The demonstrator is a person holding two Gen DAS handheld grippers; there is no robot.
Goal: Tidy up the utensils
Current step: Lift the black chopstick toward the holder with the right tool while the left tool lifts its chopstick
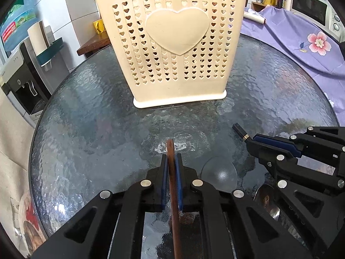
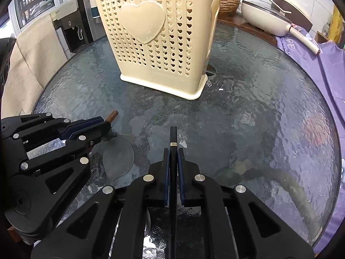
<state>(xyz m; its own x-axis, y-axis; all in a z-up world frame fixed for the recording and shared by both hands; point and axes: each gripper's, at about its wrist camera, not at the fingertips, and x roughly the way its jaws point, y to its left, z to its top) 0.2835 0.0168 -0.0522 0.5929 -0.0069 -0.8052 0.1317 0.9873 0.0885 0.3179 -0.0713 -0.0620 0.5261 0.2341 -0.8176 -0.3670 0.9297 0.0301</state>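
The round desk of dark rippled glass point(image 1: 90, 108) carries everything here, with a purple flowered cloth point(image 1: 301, 43) lying over its far right edge. Toward the back of the desk stands the cream plastic utensil basket pierced with small heart-shaped holes point(image 1: 172, 49), upright, a large raised heart on its face and a label reading JIANHAO near its rim; brown stick ends show above that rim in the left wrist view. In front of the basket, over the near part of the desk, the left gripper point(image 1: 171, 161) has its jaws narrowed onto a slim reddish-brown wooden utensil handle point(image 1: 170, 151), whose tip pokes out past the blue pads toward the basket. Just beside it, the right gripper point(image 2: 173, 157) has its jaws pinched on a slim black utensil handle with a gold band point(image 2: 173, 136), likewise pointing at the basket.
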